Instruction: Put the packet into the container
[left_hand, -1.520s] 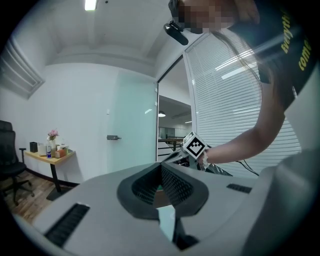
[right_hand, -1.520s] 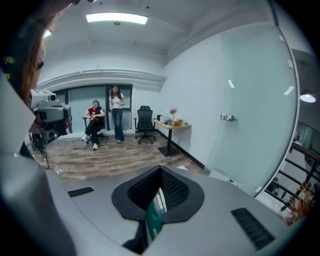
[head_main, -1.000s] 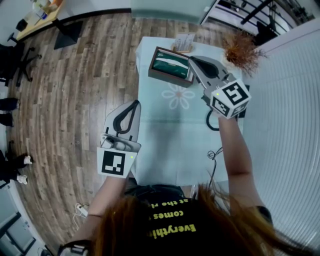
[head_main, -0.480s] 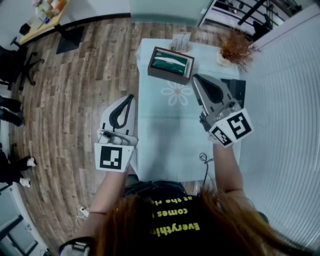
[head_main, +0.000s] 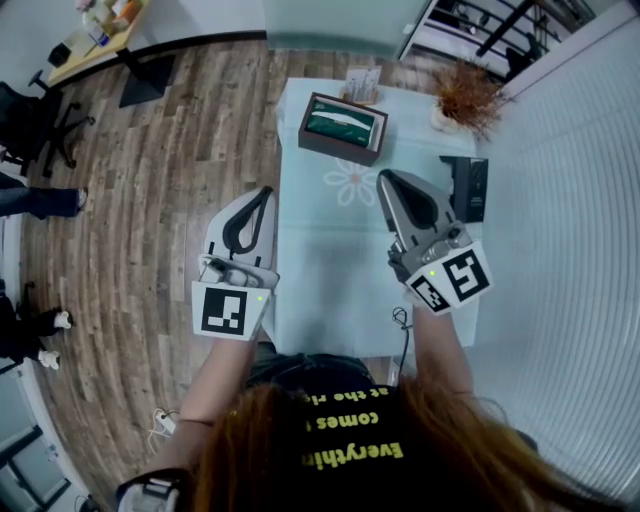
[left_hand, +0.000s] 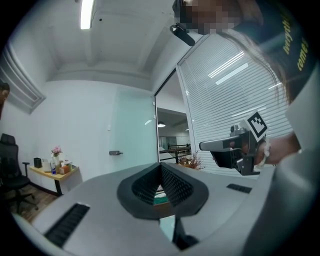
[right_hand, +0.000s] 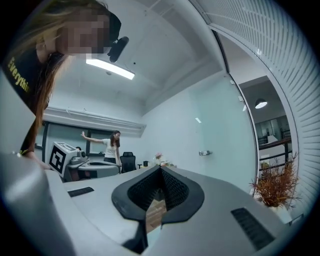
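Green packet (head_main: 343, 122): lying inside brown container (head_main: 333, 151), long axis running across the desk (head_main: 340, 285).
Right tool (head_main: 385, 182): hovering nearer, container sitting ahead and leftward; jaws pressing together, gripping nothing.
Left tool (head_main: 263, 196): jaws meeting, carrying nothing.

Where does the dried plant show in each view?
Head view: dried plant on the table's far right corner.
Left gripper view: plant just right of centre.
Right gripper view: plant at lower right.
Shared landmark: white slatted blinds beside it.
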